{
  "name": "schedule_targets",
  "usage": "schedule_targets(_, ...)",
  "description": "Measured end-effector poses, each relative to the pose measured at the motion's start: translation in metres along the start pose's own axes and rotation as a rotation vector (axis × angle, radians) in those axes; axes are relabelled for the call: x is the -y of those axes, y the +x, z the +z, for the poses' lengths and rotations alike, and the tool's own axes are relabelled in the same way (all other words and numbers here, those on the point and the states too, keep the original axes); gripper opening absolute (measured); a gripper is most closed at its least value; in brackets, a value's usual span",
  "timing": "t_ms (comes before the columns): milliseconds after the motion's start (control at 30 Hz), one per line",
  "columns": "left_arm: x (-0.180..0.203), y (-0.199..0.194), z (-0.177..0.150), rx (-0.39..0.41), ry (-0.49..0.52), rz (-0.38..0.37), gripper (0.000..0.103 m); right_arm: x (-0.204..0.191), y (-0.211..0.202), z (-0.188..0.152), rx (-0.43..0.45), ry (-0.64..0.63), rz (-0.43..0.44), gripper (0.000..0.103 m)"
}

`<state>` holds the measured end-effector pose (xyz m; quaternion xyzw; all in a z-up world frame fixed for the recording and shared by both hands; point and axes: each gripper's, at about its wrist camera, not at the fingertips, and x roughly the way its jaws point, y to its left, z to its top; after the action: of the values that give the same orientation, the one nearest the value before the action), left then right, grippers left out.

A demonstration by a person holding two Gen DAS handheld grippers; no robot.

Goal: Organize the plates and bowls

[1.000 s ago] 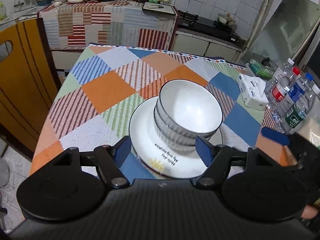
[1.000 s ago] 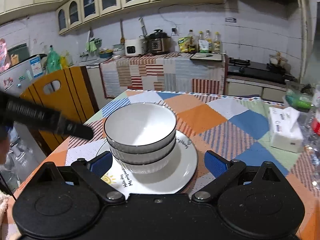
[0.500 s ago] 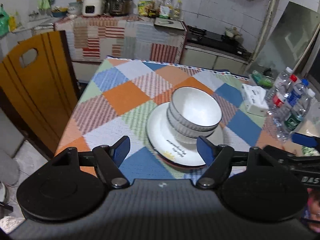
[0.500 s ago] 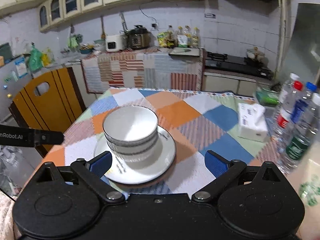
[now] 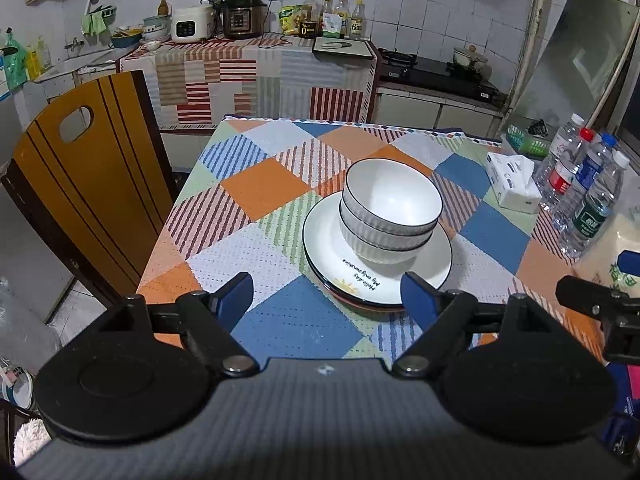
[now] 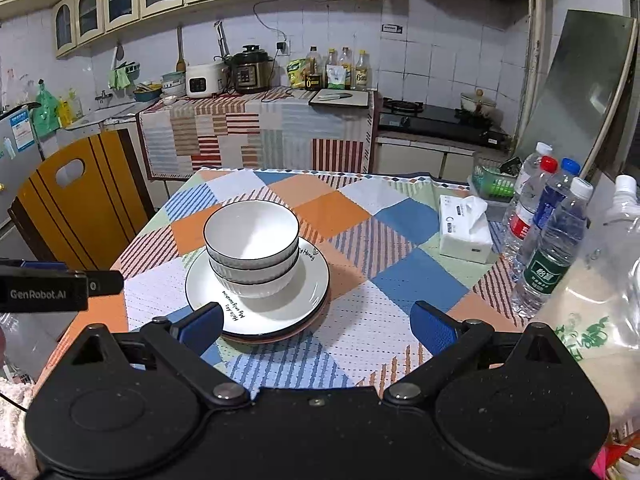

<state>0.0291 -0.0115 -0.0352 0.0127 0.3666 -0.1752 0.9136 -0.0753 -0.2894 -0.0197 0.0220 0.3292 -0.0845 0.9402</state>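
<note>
Kitchen counters (image 6: 260, 128) line the far wall behind a table under a patchwork cloth (image 5: 260, 188). Near its middle, stacked bowls (image 5: 390, 208) sit on stacked plates (image 5: 332, 252); tissues (image 6: 464, 232) and bottles (image 6: 552, 240) crowd the right edge, a chair (image 5: 80, 184) the left. Both the left tongs (image 5: 328, 294), whose jaws have just been opening, and the right tongs (image 6: 316, 326) gape empty over the bare near edge.
</note>
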Motion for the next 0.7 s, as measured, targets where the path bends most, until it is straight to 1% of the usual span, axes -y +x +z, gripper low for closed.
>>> schedule_targets(300,0.001,-0.004,-0.005,-0.008,0.010,0.033,0.085,0.000,-0.004,-0.006,-0.022,0.022,-0.026,0.101)
schedule_targets(567,0.000,-0.010,-0.008,0.003,0.019,0.045,0.099,-0.001,0.001,-0.011,-0.041,0.019,-0.059,0.101)
schedule_targets(700,0.000,-0.009,-0.009,-0.012,0.036,0.062,0.101,-0.002,0.000,-0.012,-0.041,0.014,-0.065,0.101)
